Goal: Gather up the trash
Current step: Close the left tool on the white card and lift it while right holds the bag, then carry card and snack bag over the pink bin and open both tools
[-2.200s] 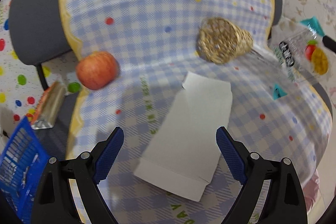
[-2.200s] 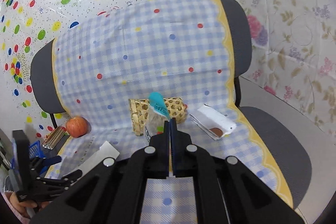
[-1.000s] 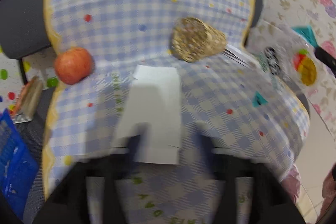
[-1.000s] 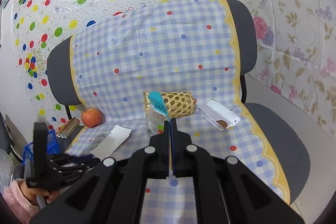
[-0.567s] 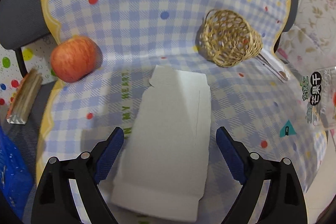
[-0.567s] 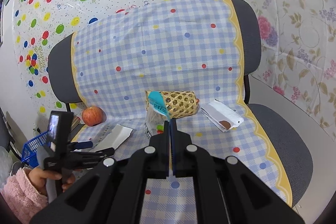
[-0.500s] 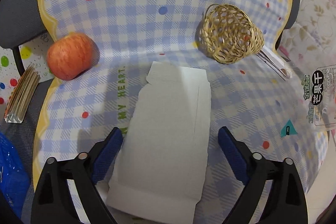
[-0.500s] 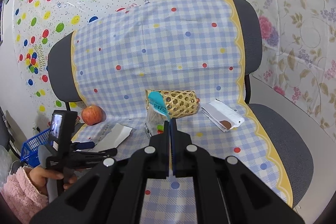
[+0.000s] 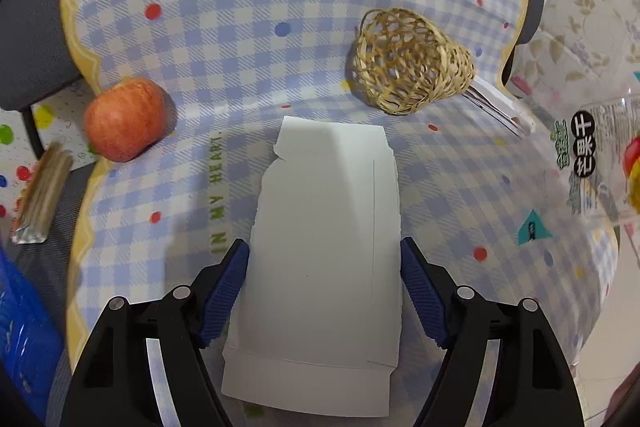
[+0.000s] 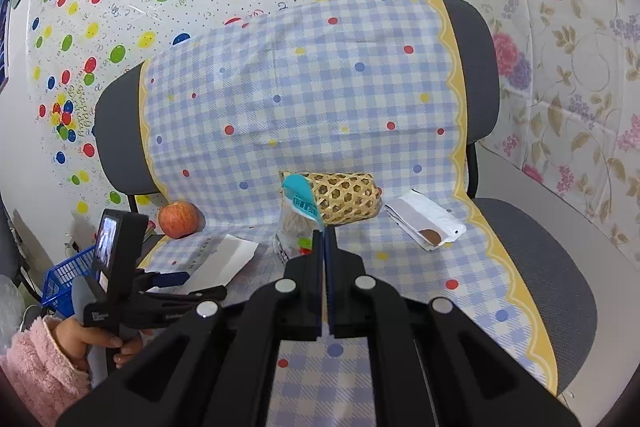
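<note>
A flattened white cardboard box [image 9: 324, 251] lies on the checked cloth [image 9: 248, 3] over the chair seat. My left gripper [image 9: 324, 259] is open, its blue fingertips on either side of the box, close to its edges. The box and the left gripper [image 10: 172, 283] also show in the right wrist view [image 10: 224, 259]. My right gripper [image 10: 322, 239] is shut on a clear snack bag with a teal top [image 10: 298, 215], held above the seat; the bag shows at the right edge of the left wrist view [image 9: 600, 163].
A red apple [image 9: 124, 119] sits at the seat's left edge, a woven basket [image 9: 408, 67] lies on its side at the back, a folded white wrapper [image 10: 426, 225] beside it. A foil packet [image 9: 44, 195] and a blue crate [image 10: 66, 277] are left of the chair.
My left gripper has moved forward and down over the white box, so its fingertips now flank it and stand closer together. The right gripper holds the bag almost still.
</note>
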A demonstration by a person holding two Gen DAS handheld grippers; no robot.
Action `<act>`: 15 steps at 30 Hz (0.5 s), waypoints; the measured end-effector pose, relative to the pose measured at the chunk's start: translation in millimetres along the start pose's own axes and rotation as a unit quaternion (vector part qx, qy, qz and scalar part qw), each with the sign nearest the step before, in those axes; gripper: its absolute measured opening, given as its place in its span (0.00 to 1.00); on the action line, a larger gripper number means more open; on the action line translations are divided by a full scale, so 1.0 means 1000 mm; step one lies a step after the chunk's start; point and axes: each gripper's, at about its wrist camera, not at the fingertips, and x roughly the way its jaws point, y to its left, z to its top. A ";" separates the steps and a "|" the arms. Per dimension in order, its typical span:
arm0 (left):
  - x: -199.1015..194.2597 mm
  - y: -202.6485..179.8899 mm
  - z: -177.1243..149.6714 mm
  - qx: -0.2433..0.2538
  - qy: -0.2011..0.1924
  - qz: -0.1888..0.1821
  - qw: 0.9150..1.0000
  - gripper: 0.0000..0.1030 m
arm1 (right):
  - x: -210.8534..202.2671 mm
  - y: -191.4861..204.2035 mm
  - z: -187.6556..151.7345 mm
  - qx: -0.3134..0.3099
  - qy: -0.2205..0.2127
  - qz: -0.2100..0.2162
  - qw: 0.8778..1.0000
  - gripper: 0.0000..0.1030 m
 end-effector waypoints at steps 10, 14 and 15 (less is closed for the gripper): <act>-0.086 -0.032 -0.012 0.004 -0.092 0.005 0.996 0.74 | -0.032 -0.005 -0.006 -0.005 -0.015 -0.043 0.999 0.02; -0.113 -0.058 -0.021 0.019 -0.119 -0.010 0.993 0.74 | -0.049 -0.014 -0.017 -0.010 -0.016 -0.078 0.997 0.02; -0.117 -0.064 -0.023 0.023 -0.122 -0.014 0.992 0.74 | -0.053 -0.017 -0.019 -0.008 -0.015 -0.084 0.996 0.02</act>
